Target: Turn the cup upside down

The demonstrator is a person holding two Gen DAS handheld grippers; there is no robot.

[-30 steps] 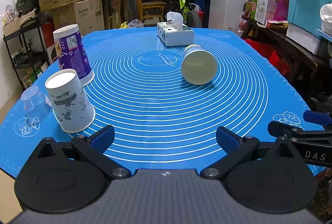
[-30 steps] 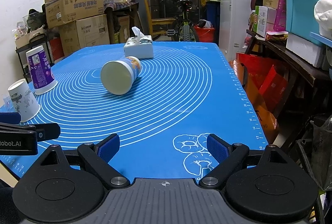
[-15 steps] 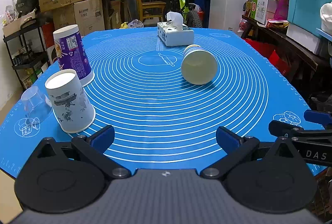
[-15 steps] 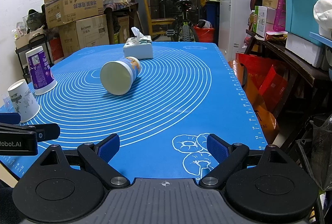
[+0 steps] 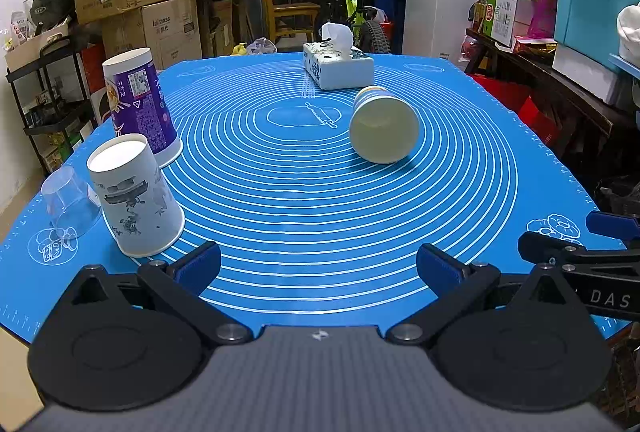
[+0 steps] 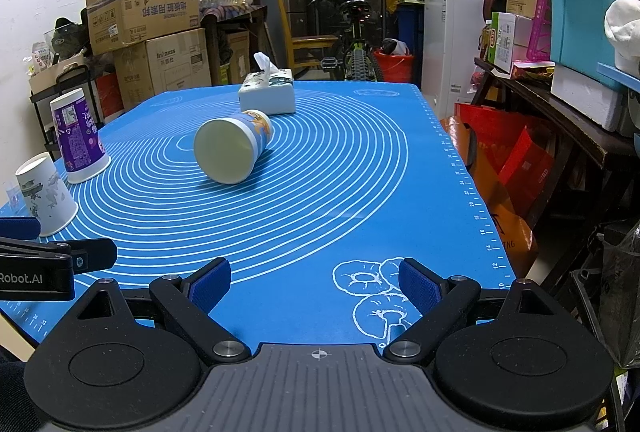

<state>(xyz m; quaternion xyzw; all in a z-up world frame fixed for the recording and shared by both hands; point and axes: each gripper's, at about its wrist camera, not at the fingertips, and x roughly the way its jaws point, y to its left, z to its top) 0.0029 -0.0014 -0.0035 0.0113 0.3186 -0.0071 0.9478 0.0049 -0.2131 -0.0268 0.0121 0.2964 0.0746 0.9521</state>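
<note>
Far ahead of my left tool (image 5: 318, 264) and right tool (image 6: 315, 282), both wide apart and holding nothing, the cup (image 5: 383, 130) lies on its side on the blue surface (image 5: 304, 200), so I think I must reach out first.

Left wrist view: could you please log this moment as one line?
left tool open, empty | right tool open, empty | cup on its side on mat, untouched | three cups inverted at left

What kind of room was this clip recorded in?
Likely a home storage room or garage: stacked cardboard boxes, a parked bicycle and a small white fridge crowd around the table with its blue mat.
</note>
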